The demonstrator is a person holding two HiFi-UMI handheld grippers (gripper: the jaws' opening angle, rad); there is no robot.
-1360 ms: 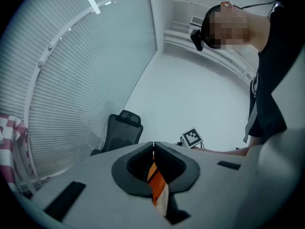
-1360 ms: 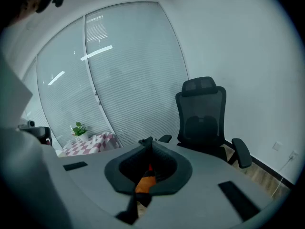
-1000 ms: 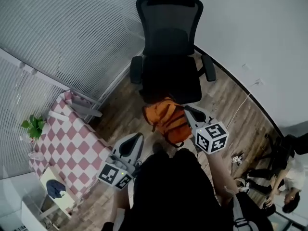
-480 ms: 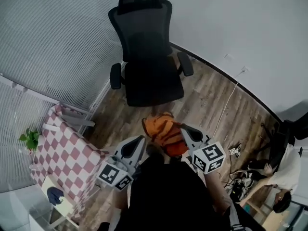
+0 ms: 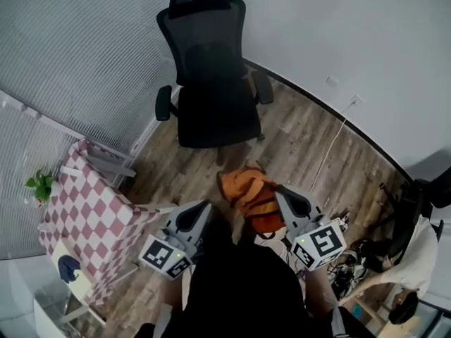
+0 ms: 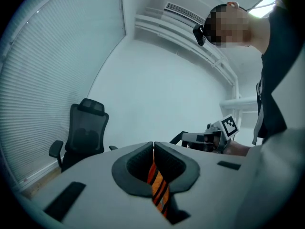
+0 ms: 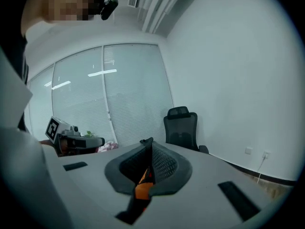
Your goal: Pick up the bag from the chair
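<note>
left gripper (image 6: 153, 144), right gripper (image 7: 147, 142): fingers clamped on bag (image 5: 254, 201) | hangs clear of chair (image 5: 211, 104) (head view only)

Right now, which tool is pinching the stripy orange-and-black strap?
The left tool, shut on the striped strap. The right tool pinches a plain orange bit of the bag.

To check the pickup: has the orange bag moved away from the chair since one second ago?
Yes. The orange bag was at the seat of the office chair; now floor separates them.
</note>
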